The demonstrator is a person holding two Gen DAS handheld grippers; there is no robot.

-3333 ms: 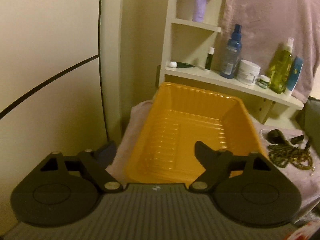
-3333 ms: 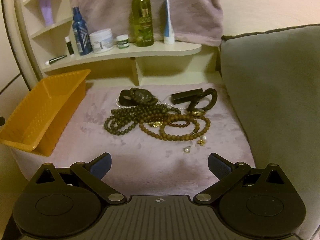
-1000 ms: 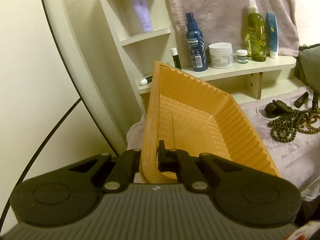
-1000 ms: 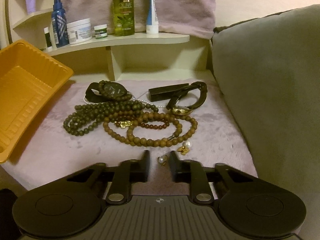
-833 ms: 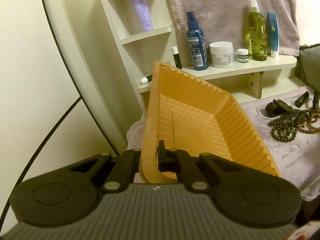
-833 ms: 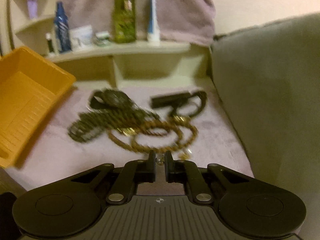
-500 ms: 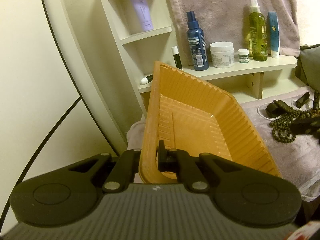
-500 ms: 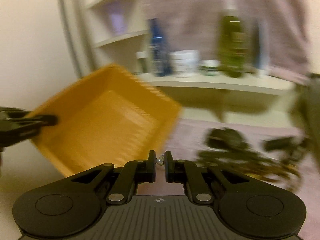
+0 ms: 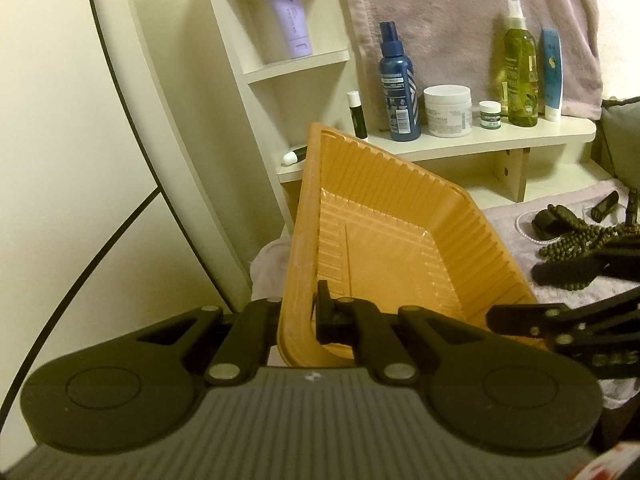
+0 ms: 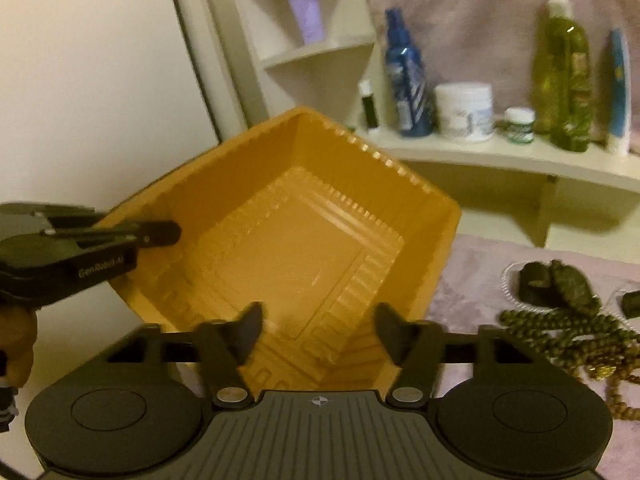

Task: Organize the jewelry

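One ribbed orange plastic tray (image 10: 304,240) is the centre of things here: it is tipped up with its open side facing the jewelry pile, its near wall pinched between the closed fingers of the left hand-held gripper (image 9: 298,316), which looks like a way of presenting a wide mouth close to the pieces so they can be dropped in without a long carry. Its bottom shows no piece that I can make out, though the right-wrist view is blurred. The right hand-held gripper (image 10: 318,330) hangs just above the tray's near edge with its fingers spread wide and nothing between them, a pose that fits a release over the tray, though a small piece there would be too tiny to pick out. To the right, well apart from the tray, the remaining jewelry lies on the mauve plush cloth (image 10: 480,264): a heap of dark green bead strands (image 10: 568,328), brown beads at the frame edge, and a dark wristwatch (image 10: 556,284) ringed by a thin pearl string. Judging by that heap, most of the sorting is not yet done. Behind, a cream wall shelf (image 9: 480,140) carries bottles and jars that play no part.
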